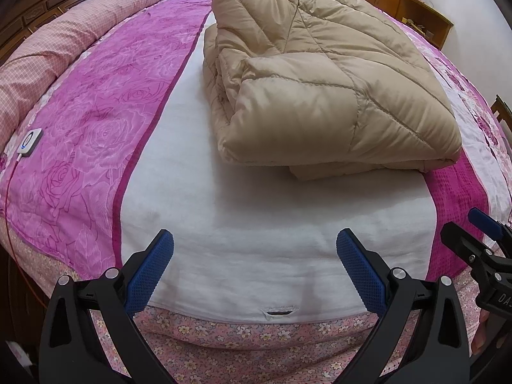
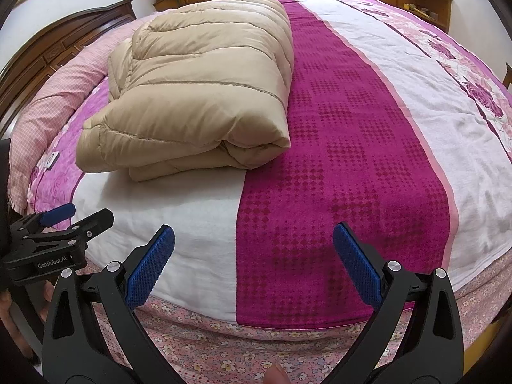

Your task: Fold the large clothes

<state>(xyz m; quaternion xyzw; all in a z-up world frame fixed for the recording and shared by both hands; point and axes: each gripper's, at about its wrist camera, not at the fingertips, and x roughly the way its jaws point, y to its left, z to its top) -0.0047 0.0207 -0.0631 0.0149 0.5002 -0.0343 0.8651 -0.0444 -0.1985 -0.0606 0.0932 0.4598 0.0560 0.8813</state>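
Beige down coat (image 1: pixel 323 73) sits folded in a thick bundle mid-bed, on the white blanket strip (image 1: pixel 256 224); left gripper (image 1: pixel 255 268) and right gripper (image 2: pixel 253 267) both gape wide, empty, well short of it; I judge it puffy, light, slick-shelled; I'd pinch a quilted seam edge.

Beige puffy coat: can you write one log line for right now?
beige puffy coat: folded bundle on bed | left gripper: open, empty | right gripper: open, empty
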